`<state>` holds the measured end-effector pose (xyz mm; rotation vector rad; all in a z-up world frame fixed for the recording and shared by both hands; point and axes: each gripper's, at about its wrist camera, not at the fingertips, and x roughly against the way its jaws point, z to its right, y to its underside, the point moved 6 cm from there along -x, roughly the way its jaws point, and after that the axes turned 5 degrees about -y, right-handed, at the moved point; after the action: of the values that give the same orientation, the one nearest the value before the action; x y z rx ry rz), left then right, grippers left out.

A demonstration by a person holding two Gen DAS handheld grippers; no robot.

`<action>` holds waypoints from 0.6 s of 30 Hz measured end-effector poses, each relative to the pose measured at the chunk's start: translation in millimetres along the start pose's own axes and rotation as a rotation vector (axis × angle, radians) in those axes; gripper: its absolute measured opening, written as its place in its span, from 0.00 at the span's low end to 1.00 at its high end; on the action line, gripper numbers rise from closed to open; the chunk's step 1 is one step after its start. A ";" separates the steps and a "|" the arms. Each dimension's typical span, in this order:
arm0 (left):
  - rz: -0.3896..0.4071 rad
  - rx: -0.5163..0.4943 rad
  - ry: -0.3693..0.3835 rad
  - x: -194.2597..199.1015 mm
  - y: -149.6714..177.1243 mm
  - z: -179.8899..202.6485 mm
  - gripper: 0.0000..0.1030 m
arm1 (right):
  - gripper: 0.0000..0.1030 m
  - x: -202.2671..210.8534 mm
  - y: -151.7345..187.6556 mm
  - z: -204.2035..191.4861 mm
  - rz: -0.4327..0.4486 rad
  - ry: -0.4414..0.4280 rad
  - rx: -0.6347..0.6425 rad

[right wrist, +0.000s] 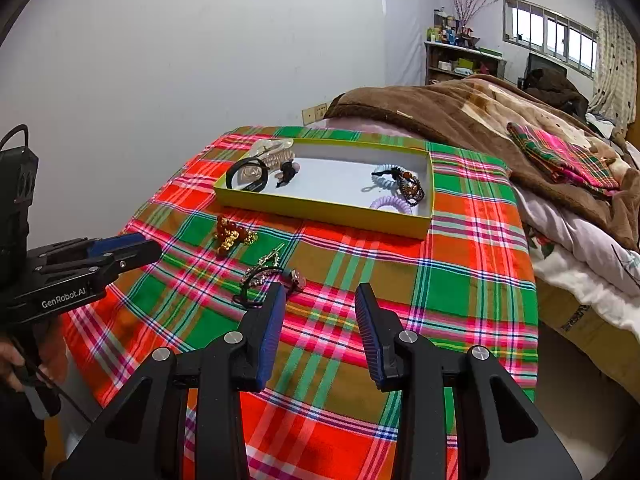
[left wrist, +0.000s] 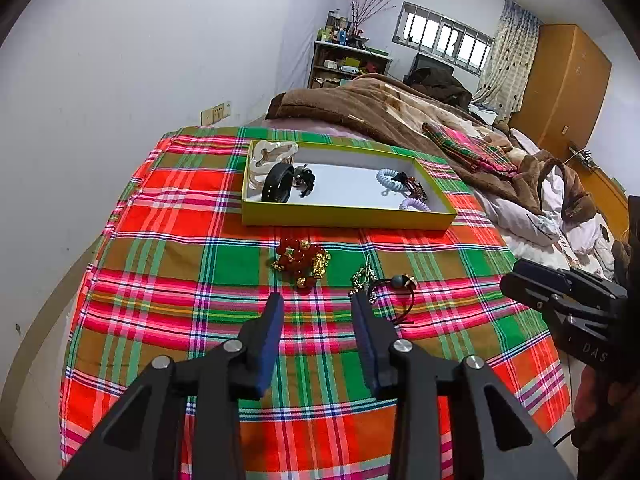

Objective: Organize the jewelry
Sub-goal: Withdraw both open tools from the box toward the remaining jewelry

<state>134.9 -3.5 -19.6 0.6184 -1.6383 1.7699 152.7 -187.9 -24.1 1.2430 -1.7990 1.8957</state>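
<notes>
The red-and-gold bead bracelet (left wrist: pixel 302 261) lies on the plaid cloth (left wrist: pixel 168 280) at twelve o'clock from the left gripper (left wrist: pixel 318 304), apart from both fingertips. At one o'clock, the black hair tie (left wrist: pixel 394 290) and a gold chain (left wrist: pixel 366 276) sit just beside its right fingertip. The yellow tray (left wrist: pixel 344 222) stands farther off at twelve, holding hair ties and clips. Bare cloth spreads between the loose pieces and the near edge. The left gripper's jaws stand wide apart, empty. The right gripper (right wrist: pixel 320 300) is likewise spread and holds nothing, the hair tie (right wrist: pixel 256 286) touching or just behind its left fingertip.
</notes>
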 end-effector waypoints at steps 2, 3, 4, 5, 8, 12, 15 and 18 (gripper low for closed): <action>-0.006 0.003 0.001 -4.2 -0.2 -1.0 0.38 | 0.36 -3.8 0.8 0.2 -0.008 -0.002 0.000; -0.010 0.003 0.001 -6.4 -0.3 -1.5 0.39 | 0.36 -6.1 1.1 0.4 -0.012 -0.004 -0.001; -0.014 0.005 0.000 -8.9 -0.2 -2.1 0.39 | 0.36 -8.7 1.5 0.6 -0.018 -0.005 -0.001; -0.019 0.006 0.000 -11.9 -0.2 -3.2 0.39 | 0.36 -11.1 2.0 0.8 -0.022 -0.006 -0.002; -0.034 0.009 0.001 -20.8 -1.0 -4.9 0.41 | 0.36 -18.9 3.2 -0.1 -0.038 -0.014 -0.002; -0.052 0.014 0.008 -34.2 -3.0 -5.5 0.43 | 0.36 -28.7 5.6 -0.1 -0.059 -0.022 -0.004; -0.065 0.017 0.015 -44.8 -5.2 -5.0 0.44 | 0.36 -37.1 7.0 0.4 -0.076 -0.028 -0.009; -0.081 0.023 0.020 -58.8 -8.9 -3.9 0.44 | 0.36 -44.2 8.4 0.6 -0.090 -0.035 -0.012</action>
<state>182.0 -7.6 -56.0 0.6661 -1.5593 1.7335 174.0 -174.1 -61.2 1.3382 -1.7376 1.8233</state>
